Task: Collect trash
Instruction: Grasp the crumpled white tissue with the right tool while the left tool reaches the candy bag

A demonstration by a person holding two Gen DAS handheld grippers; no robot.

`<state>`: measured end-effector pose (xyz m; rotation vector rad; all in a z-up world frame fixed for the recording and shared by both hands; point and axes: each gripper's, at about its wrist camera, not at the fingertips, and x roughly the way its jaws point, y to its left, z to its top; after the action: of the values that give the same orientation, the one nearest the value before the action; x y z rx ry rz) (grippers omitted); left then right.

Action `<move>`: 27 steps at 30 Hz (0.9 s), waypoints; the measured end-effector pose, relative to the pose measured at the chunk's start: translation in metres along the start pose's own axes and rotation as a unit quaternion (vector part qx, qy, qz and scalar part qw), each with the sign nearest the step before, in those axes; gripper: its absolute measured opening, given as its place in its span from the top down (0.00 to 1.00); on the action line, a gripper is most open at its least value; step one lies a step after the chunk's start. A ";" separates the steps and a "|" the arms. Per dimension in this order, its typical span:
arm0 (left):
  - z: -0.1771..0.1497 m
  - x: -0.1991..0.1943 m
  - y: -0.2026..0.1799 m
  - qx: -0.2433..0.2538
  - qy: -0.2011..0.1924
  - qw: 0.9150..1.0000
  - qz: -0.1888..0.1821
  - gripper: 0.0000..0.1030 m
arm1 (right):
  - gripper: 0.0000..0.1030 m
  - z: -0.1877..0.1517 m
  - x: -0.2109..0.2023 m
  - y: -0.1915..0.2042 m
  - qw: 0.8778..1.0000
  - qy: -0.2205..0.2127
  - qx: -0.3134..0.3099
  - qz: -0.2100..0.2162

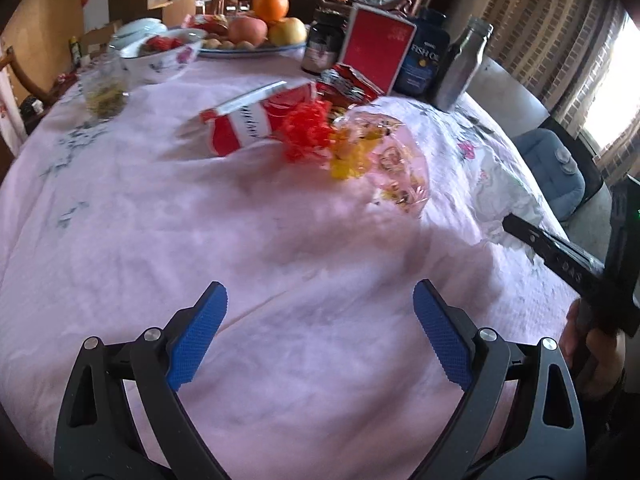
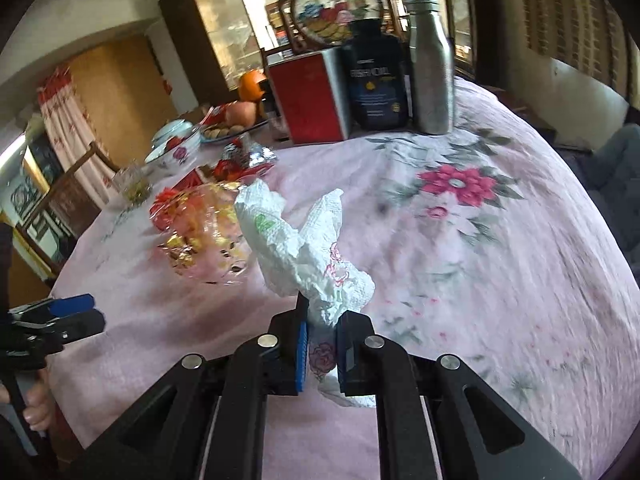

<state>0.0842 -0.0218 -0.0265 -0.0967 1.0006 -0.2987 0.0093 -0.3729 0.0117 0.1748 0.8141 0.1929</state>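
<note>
Already the right gripper (image 2: 322,344) has its blue pads pinched on a crumpled white paper towel (image 2: 304,248), lifted off the pink floral tablecloth (image 2: 480,280). Meanwhile the left gripper (image 1: 320,312) hovers with fingers spread wide, empty. Further out, a clear crinkled cellophane wrapper (image 1: 384,152) and a red ribbon bow (image 1: 306,132) await collecting; no bin shows.

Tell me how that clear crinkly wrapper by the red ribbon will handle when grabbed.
The clear wrapper looks thin and creased, so it will probably crumple flat between the fingers. It seems very light, likely to slide on the pink tablecloth if nudged. Its glossy film may slip, so the open left gripper should pinch a fold.
</note>
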 end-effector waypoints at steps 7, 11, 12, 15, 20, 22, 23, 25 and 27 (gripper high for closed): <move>0.031 0.027 -0.021 -0.022 0.026 0.999 -0.036 0.12 | 0.88 -0.006 0.000 -0.011 1.000 0.001 0.008 0.007; 0.050 0.038 -0.032 -0.037 0.027 0.998 -0.053 0.12 | 0.88 -0.007 0.000 -0.018 1.000 0.001 0.014 0.012; 0.053 0.041 -0.034 -0.038 0.027 0.997 -0.056 0.13 | 0.88 -0.008 0.000 -0.019 1.000 0.002 0.015 0.013; 0.064 0.050 -0.039 -0.043 0.023 0.997 -0.058 0.22 | 0.88 -0.009 0.001 -0.023 1.000 0.004 0.018 0.016; 0.075 0.068 -0.043 -0.046 0.032 0.997 -0.058 0.43 | 0.88 -0.011 0.001 -0.028 1.000 0.004 0.022 0.020; 0.076 0.074 -0.044 -0.046 0.038 0.996 -0.060 0.52 | 0.88 -0.012 0.000 -0.029 0.999 0.003 0.024 0.021; 0.076 0.076 -0.044 -0.044 0.042 0.996 -0.061 0.57 | 0.88 -0.012 -0.001 -0.029 0.999 0.003 0.024 0.021; 0.073 0.074 -0.045 -0.040 0.039 0.997 -0.058 0.62 | 0.88 -0.012 -0.002 -0.029 0.999 0.001 0.025 0.022; 0.070 0.065 -0.047 -0.035 0.032 0.997 -0.061 0.62 | 0.88 -0.012 -0.004 -0.029 0.999 0.000 0.026 0.022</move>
<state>0.1663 -0.0891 -0.0318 -0.2128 1.0701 -0.3808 0.0006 -0.4013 -0.0003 0.2413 0.8159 0.2128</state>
